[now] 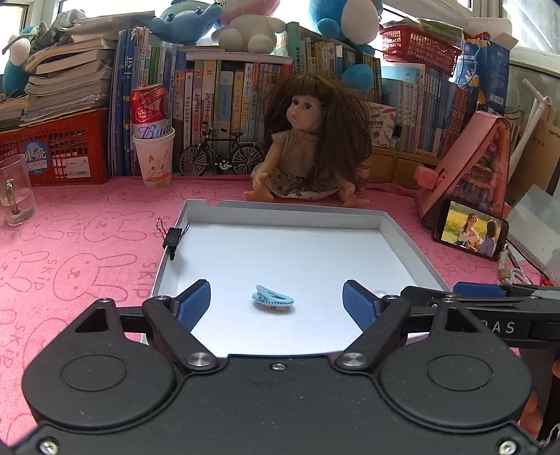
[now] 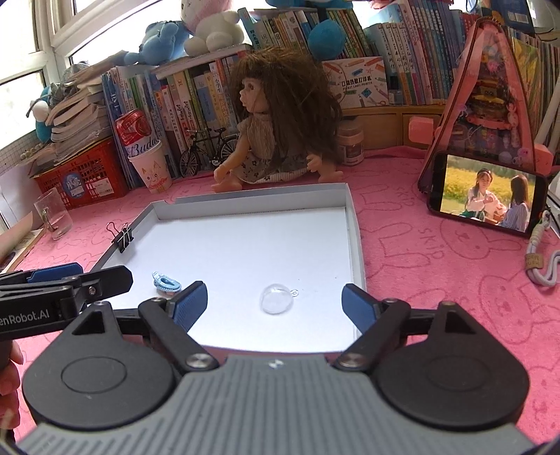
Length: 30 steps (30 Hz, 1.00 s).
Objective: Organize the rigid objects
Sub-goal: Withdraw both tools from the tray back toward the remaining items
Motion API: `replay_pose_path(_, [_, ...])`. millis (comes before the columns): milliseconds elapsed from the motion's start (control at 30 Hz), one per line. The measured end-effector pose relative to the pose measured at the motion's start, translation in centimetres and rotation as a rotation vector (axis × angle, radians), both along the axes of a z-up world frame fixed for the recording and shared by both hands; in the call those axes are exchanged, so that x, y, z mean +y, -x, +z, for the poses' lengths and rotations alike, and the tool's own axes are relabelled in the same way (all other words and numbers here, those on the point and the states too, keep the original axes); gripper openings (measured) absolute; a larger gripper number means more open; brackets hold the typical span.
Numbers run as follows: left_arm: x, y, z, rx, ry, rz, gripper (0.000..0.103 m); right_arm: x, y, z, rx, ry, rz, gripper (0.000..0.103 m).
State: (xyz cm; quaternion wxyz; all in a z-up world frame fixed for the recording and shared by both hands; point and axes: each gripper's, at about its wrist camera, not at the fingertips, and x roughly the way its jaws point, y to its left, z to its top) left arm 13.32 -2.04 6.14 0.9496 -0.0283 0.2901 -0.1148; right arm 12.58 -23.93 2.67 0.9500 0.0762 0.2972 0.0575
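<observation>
Left gripper [image 1: 276, 302] spread wide around small blue plastic hair clip [image 1: 273, 298], right gripper [image 2: 274, 302] released, framing clear, seemingly glass bauble [image 2: 276, 298], inside shallow white cardboard tray [image 2: 353, 224]

daylight comes from the windows [image 2: 42, 59] behind the bookshelf, blown out to white. the white tray [image 1: 392, 224] floor is bright with soft, faint shadows. fisheye bending curves the edges (corners go dark), while the centre stays sharp.

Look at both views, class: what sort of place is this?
Probably a child's study desk at home: rows of books, plush toys above them, and a doll sitting on a pink bunny-print mat.
</observation>
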Motion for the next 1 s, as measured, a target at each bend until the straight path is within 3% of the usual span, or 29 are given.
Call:
replay_pose_path(600, [1.1, 5.3, -0.5, -0.032, 0.019, -0.034, 0.083, 0.6, 5.4, 0.4, -0.112, 0.055, 0.007, 0.103])
replay_pose_path(1000, [1.8, 8.0, -1.7, -0.05, -0.003, -0.033, 0.084, 2.1, 8.2, -0.6, -0.182, 0.12, 0.046, 0.103])
